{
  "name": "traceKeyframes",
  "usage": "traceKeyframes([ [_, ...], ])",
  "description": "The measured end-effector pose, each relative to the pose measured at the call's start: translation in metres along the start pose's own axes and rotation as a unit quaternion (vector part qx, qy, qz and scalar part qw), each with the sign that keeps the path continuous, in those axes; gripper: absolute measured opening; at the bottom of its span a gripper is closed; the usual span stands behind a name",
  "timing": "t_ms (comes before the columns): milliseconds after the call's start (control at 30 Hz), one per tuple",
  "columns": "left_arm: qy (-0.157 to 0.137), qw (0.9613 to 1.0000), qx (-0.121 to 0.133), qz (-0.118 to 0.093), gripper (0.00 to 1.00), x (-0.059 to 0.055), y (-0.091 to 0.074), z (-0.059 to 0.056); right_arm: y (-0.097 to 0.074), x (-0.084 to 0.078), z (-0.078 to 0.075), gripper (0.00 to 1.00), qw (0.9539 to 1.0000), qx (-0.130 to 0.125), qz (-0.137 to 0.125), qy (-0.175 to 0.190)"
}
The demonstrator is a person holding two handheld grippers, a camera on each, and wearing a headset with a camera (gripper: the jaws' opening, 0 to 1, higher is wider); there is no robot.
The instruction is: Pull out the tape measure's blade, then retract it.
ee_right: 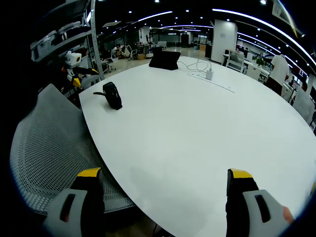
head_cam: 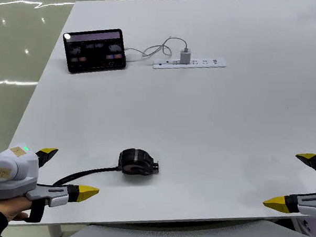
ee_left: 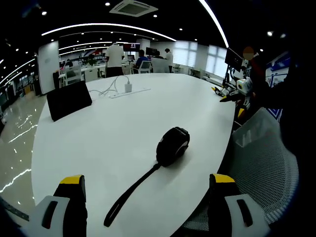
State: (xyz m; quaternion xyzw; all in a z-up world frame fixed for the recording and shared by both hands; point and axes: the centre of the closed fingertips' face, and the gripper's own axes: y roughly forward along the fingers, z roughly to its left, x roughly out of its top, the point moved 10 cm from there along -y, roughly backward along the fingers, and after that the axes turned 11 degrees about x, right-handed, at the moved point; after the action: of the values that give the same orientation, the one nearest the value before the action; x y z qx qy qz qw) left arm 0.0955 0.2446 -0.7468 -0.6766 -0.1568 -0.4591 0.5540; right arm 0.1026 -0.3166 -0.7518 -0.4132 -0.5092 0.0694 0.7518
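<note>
The tape measure lies on the white table in the lower left-centre of the head view, blade fully wound in; its black wrist strap trails left toward the left gripper. That gripper sits at the lower left edge, jaws spread wide with nothing between them; the strap's end lies near the gap but is not gripped. The right gripper waits at the lower right edge, well apart from the case, equally wide open and empty.

The case looks compact, hard and rubber-coated, so probably dense for its size yet not slippery; it should take a firm squeeze across its flat sides. The strap is limp and useless as an anchor. A small nub on the case's right side looks like the blade hook, though it is too small to be sure; the thin, springy blade would be best pinched there, and it likely snaps back sharply on release, so ease it home.
</note>
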Motion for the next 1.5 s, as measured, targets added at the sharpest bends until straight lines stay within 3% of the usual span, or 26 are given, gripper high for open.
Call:
traceKeyframes([
  [100, 0.001, 0.9999, 0.0, -0.015, 1.0, 0.003, 0.0, 0.002, -0.001, 0.0, -0.002, 1.0, 1.0, -0.004, 0.002, 0.0],
  [300, 0.004, 0.9999, -0.003, -0.014, 1.0, 0.006, 0.001, 0.005, -0.003, 0.004, -0.006, 1.0, 0.9999, -0.01, -0.007, -0.003],
  [367, 0.005, 0.9999, -0.004, -0.015, 1.0, 0.006, 0.002, 0.006, -0.001, 0.003, -0.003, 1.0, 0.9997, 0.019, 0.002, 0.014],
  [400, 0.007, 0.9999, -0.005, -0.013, 1.0, 0.006, 0.003, 0.007, -0.001, 0.004, -0.006, 1.0, 1.0, 0.007, -0.001, 0.005],
  [600, 0.014, 0.9997, -0.011, -0.014, 1.0, 0.012, 0.007, 0.006, 0.001, 0.008, -0.009, 1.0, 0.9998, 0.014, -0.009, -0.007],
  [667, 0.018, 0.9996, -0.015, -0.013, 1.0, 0.013, 0.01, 0.004, 0.001, 0.011, -0.013, 1.0, 0.9994, 0.013, -0.013, -0.028],
  [867, 0.026, 0.9992, -0.03, -0.008, 1.0, 0.019, 0.016, -0.001, 0.001, 0.018, -0.019, 1.0, 0.9993, 0.022, -0.01, -0.029],
  [1200, 0.065, 0.9965, -0.052, 0.006, 1.0, 0.029, 0.029, -0.009, 0.009, 0.034, -0.025, 1.0, 0.9972, 0.04, -0.021, -0.059],
  [1367, 0.11, 0.9914, -0.068, 0.015, 0.99, 0.034, 0.037, -0.013, 0.018, 0.042, -0.024, 1.0, 0.9952, 0.053, -0.018, -0.08],
  [1500, 0.111, 0.9905, -0.08, 0.016, 0.98, 0.04, 0.043, -0.016, 0.023, 0.05, -0.022, 1.0, 0.9938, 0.062, -0.012, -0.092],
])
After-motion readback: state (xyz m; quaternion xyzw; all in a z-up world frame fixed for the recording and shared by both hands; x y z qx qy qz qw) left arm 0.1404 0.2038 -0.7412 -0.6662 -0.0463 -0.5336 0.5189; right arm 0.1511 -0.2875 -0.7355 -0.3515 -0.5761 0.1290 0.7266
